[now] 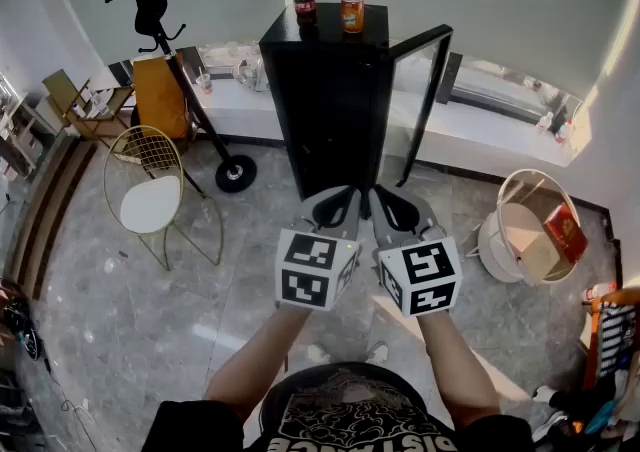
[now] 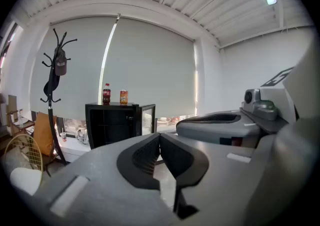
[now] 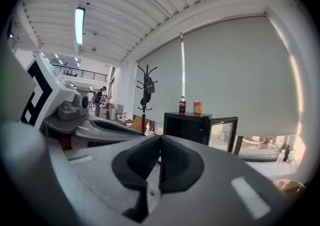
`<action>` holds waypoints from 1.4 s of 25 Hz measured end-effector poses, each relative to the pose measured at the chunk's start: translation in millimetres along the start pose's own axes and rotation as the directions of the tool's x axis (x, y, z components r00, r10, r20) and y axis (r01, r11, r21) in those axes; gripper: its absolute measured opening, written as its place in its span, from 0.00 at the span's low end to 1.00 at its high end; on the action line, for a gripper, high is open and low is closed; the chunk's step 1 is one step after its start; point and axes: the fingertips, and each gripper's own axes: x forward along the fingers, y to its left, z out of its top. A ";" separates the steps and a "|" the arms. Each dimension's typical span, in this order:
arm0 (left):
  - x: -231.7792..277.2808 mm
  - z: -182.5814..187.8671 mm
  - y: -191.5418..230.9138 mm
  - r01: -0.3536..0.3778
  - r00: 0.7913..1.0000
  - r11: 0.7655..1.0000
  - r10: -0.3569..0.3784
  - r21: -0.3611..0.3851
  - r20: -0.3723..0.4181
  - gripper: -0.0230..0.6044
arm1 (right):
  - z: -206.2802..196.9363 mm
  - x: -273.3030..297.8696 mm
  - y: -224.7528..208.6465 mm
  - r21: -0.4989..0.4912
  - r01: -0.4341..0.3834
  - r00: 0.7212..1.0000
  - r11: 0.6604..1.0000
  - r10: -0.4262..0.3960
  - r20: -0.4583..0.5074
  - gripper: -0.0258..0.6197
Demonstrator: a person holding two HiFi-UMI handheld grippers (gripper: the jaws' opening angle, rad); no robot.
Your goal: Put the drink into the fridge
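Grey stone floor, a black fridge by the blind-covered window, two drinks on top of it.
The left tool and right tool are held side by side in front of the person, aimed at the fridge. Each has its jaws pressed together on nothing, which looks like a ready pose well short of any grasp. The cola bottle and orange can stand upright next to each other on the fridge top, well apart from both tools. The glass door hangs open, probably so a drink can go straight in; which drink is meant I cannot tell.
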 end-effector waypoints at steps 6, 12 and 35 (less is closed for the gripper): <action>-2.0 -3.6 18.1 0.019 1.000 1.000 -0.019 -0.002 0.004 0.04 | -2.3 15.5 12.1 0.025 0.013 1.000 1.000 -0.013 -0.001 0.04; -2.9 -3.6 44.3 0.051 0.999 0.999 -0.051 0.003 0.009 0.04 | -3.1 39.0 25.3 0.049 0.033 0.999 0.998 -0.032 -0.016 0.04; 91.4 16.8 106.5 0.039 0.999 0.999 -0.038 -0.024 0.037 0.04 | 7.6 130.9 -40.2 0.027 0.043 0.999 0.999 -0.044 0.016 0.04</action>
